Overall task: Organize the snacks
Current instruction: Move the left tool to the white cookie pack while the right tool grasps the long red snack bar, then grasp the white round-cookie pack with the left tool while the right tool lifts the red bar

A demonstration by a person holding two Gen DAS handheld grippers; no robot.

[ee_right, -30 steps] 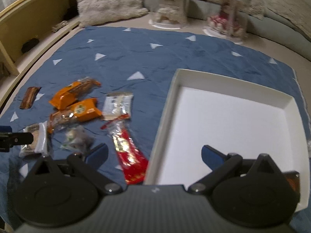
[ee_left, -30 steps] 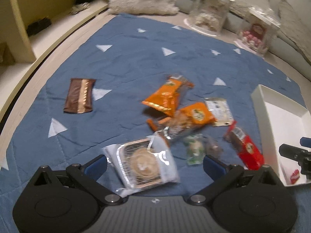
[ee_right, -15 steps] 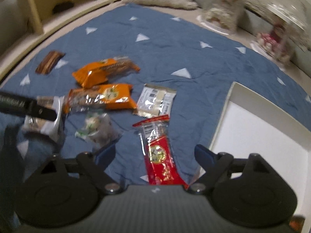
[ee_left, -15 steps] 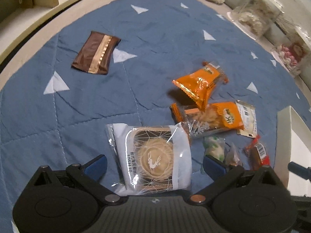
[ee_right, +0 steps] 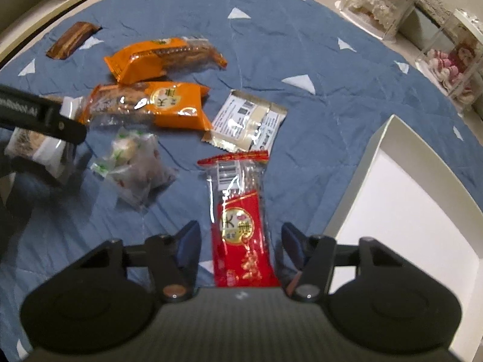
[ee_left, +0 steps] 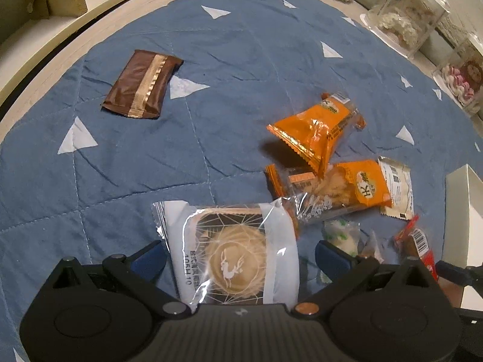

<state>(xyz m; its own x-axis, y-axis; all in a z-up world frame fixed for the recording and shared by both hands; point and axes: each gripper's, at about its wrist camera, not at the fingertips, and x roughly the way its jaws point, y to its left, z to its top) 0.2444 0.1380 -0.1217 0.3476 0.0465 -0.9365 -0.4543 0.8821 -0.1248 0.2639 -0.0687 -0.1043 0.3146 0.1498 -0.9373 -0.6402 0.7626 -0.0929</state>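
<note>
- Left wrist view: left tongs (ee_left: 240, 255) point steeply down at the blue quilt (ee_left: 211, 69), jaws spread wide w/ the white mooncake pack (ee_left: 232, 253) lying flat between them; pads sit beside its edges, not pressing, nothing gripped
- Same view: brown wrapper (ee_left: 142, 86) lies well apart, upper left; two orange packs (ee_left: 317, 132) overlap just beyond the mooncake, w/ a small clear-wrapped candy (ee_left: 342, 235) & red pack end (ee_left: 418, 241) to the right; white tray (ee_left: 462, 211) at right edge
- Right wrist view: right tongs (ee_right: 240, 241) also aimed down, jaws have just been closing, now part-way in, astride the lower end of the red snack pack (ee_right: 241, 220); gaps show both sides, pads not pressing it yet
- Same view: red pack lies flat on quilt just left of the white tray's wall; silver-white sachet (ee_right: 246, 120) just beyond it, clear candies & orange packs further left; clear display boxes (ee_right: 383, 0) well apart at the back
</note>
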